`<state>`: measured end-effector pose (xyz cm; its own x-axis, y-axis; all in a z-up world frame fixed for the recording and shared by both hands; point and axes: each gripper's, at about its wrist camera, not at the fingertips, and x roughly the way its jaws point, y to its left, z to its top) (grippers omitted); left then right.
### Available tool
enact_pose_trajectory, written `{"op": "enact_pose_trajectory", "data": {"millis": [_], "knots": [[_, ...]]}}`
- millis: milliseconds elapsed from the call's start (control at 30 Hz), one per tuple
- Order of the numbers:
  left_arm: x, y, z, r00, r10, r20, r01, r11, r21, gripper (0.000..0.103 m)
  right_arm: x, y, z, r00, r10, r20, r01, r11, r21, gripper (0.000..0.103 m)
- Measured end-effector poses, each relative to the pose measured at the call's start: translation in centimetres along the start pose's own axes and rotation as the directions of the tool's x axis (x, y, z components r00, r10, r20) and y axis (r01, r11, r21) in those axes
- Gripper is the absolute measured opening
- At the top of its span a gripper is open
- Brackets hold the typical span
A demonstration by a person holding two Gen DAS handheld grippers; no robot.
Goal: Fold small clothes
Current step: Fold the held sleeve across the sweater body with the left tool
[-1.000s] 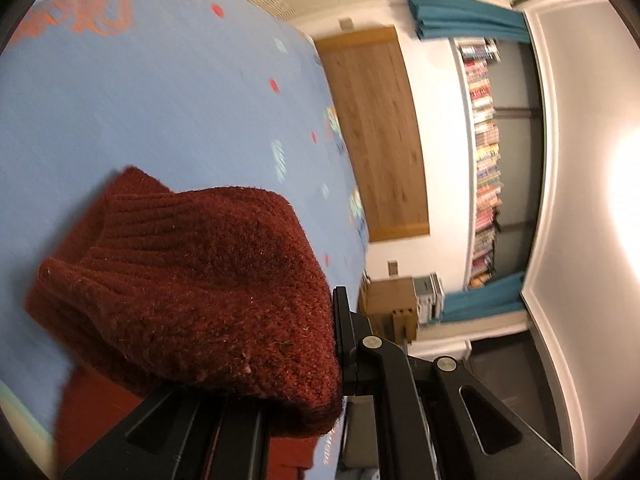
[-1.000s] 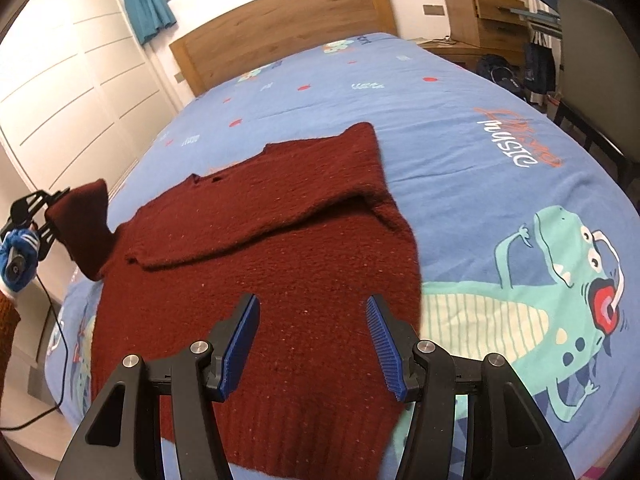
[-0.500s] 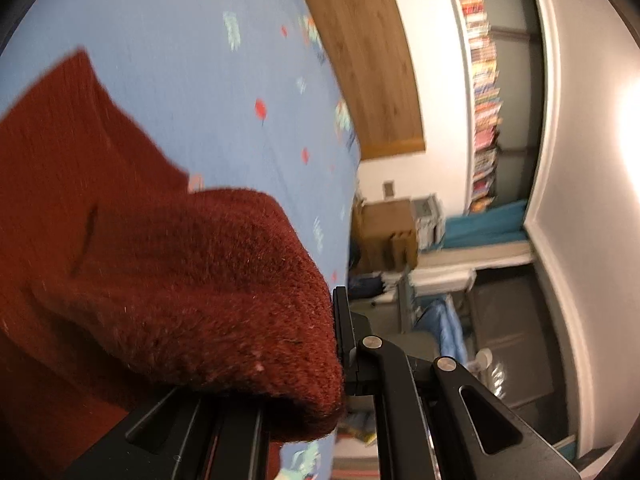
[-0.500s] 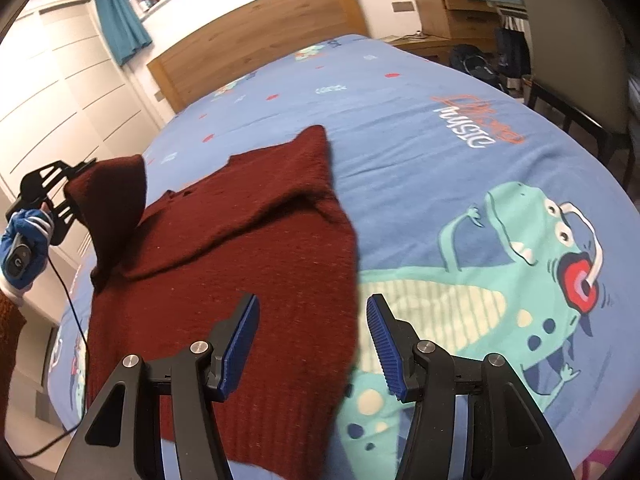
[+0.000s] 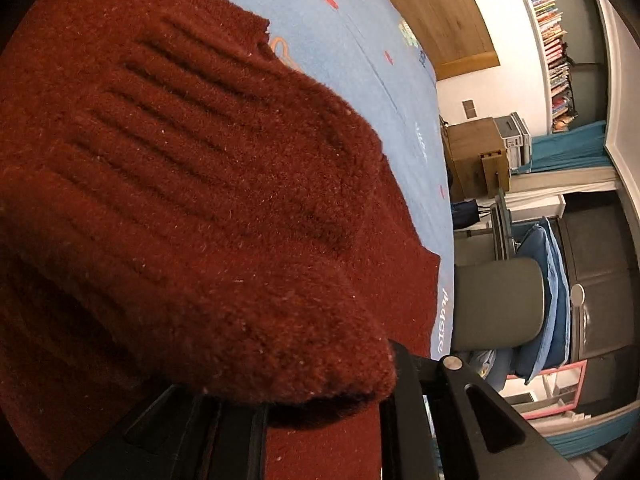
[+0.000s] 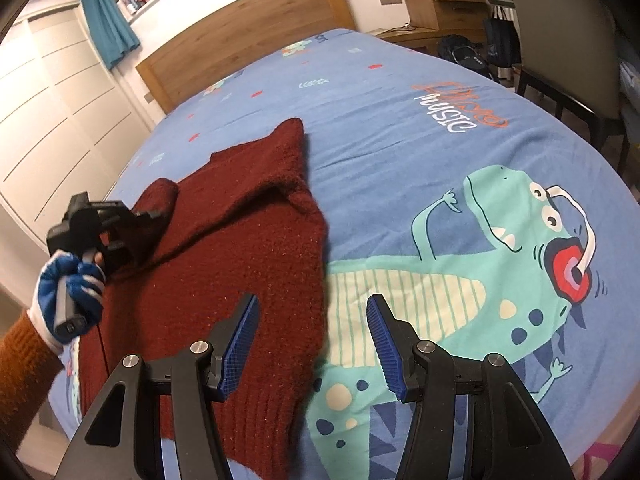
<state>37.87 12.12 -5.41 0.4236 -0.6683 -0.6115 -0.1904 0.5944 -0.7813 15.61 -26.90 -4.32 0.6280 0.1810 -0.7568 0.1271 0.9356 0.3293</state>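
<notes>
Warm, even indoor light fills both views, with no glare. Fisheye bending curves the headboard (image 6: 244, 36) and wardrobe doors (image 6: 52, 120), and black vignette rims the corners. The sweater cuff (image 5: 224, 216), close to the left lens, looks soft and shadowed underneath.

The sweater (image 6: 224, 256) is spread on the left half of the bed (image 6: 400, 160), with the headboard (image 6: 248, 40) behind it. One sleeve (image 5: 224, 208) is held over its left edge by the left gripper (image 6: 148, 216). A chair (image 6: 560, 40) is placed right of the bed.
</notes>
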Motion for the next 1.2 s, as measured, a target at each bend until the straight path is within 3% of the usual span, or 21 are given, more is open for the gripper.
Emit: {"op": "enact_pose_trajectory", "data": {"millis": [167,233,400,467,567,667,800,867,967,1000,1067,1200], "knots": [[-3.0,-0.1,0.0,0.998,0.0,0.068,0.001,1.0,-0.009,0.042,0.2,0.0,0.1,1.0,0.005,0.002,-0.005,1.0,0.004,0.057],[-4.0,0.6,0.3,0.994,0.013,0.104,-0.008,0.999,-0.046,0.046,0.4,0.1,0.1,1.0,0.01,0.001,-0.01,1.0,0.003,0.057],[-4.3,1.4,0.3,0.989,0.025,0.147,-0.013,0.996,-0.086,0.043,0.8,0.4,0.1,1.0,0.023,-0.003,-0.023,1.0,-0.002,0.057],[-4.2,0.4,-0.1,0.989,0.018,0.148,-0.012,0.999,-0.042,0.023,0.8,0.3,0.1,1.0,0.024,-0.002,-0.024,1.0,-0.005,0.057],[-3.2,-2.2,-1.1,0.99,0.064,0.125,-0.074,0.994,0.077,0.015,0.7,0.0,0.0,1.0,0.019,0.001,-0.019,1.0,-0.004,0.057],[-1.6,-5.0,-3.2,0.987,0.133,0.094,-0.152,0.959,0.239,0.015,0.8,-0.5,0.0,1.0,0.016,0.001,-0.016,1.0,0.007,0.057],[1.4,-7.7,-6.5,0.968,0.24,0.076,-0.248,0.861,0.443,0.015,0.8,-0.7,-0.2,1.0,0.016,-0.001,-0.016,1.0,0.011,0.057],[2.2,-8.2,-7.6,0.962,0.265,0.064,-0.261,0.827,0.498,0.015,0.8,-0.9,-0.3,1.0,0.015,-0.004,-0.015,1.0,0.012,0.057],[4.3,-8.7,-9.4,0.935,0.344,0.082,-0.322,0.734,0.598,0.016,0.7,-1.1,-0.3,1.0,0.014,-0.006,-0.014,1.0,0.018,0.057],[4.5,-8.6,-9.6,0.928,0.361,0.086,-0.335,0.714,0.615,0.018,0.8,-1.1,-0.4,1.0,0.014,-0.007,-0.014,1.0,0.019,0.057],[4.7,-8.4,-9.7,0.931,0.358,0.074,-0.324,0.716,0.619,0.026,0.8,-1.1,-0.3,1.0,0.015,-0.007,-0.014,1.0,0.02,0.057],[3.3,-7.3,-9.3,0.958,0.284,0.042,-0.259,0.792,0.553,0.041,0.6,-0.9,-0.1,1.0,0.015,-0.001,-0.015,1.0,0.011,0.057]]}}
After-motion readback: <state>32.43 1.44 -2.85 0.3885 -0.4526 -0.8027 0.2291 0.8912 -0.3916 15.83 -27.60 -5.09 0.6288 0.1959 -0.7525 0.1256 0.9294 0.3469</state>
